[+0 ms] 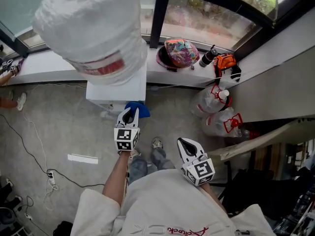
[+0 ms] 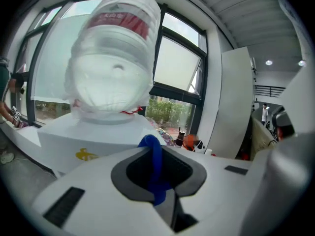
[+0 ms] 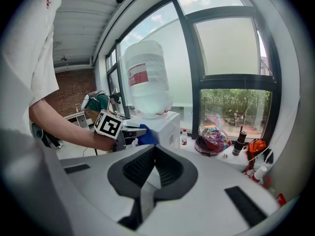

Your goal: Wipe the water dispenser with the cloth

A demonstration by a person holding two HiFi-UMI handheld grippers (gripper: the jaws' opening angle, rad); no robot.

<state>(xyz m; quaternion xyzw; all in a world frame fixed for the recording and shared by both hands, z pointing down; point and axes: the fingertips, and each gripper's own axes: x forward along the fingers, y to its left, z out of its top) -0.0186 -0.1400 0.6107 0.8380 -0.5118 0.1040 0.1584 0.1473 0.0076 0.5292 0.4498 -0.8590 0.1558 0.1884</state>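
- Jaws of the left gripper (image 1: 129,114), in the head view, point far toward the white water dispenser (image 1: 117,91). A blue cloth (image 1: 138,108) is bunched at their tips against the dispenser's near side. From above the grip itself is hard to make out.
- In the same view the right gripper (image 1: 185,145) hangs nearer and to the right, well apart from the dispenser, with its jaws drawn to a point.
- The big upturned bottle (image 1: 91,28) hides most of the dispenser's top and is cut off by the picture's upper edge.
- The floor (image 1: 59,127) is grey, with cables (image 1: 24,141) trailing across it at the left and clear plastic jugs (image 1: 216,113) at the right.
- A white window ledge (image 1: 162,75) runs along the far side. It carries a many-coloured helmet (image 1: 181,52), a dark flask (image 1: 207,58) and an orange bag (image 1: 225,62).
- In the left gripper view the left gripper (image 2: 158,193) has its jaws closed on the cloth (image 2: 153,156). One blue fold stands up between them, and the rest of the cloth is hidden.
- The dispenser (image 2: 93,141) and its bottle (image 2: 115,58) loom just beyond, in front of tall windows.
- In the right gripper view the right gripper (image 3: 147,183) has its jaws pressed together with nothing between them.
- Beyond them the left gripper (image 3: 130,132) holds the cloth (image 3: 146,136) against the dispenser (image 3: 167,127), just below its top. The gripper's own body hides the dispenser's lower part.
- The helmet (image 3: 214,139), the flask (image 3: 239,141) and the bag (image 3: 256,146) sit on the ledge to the right, under the window.
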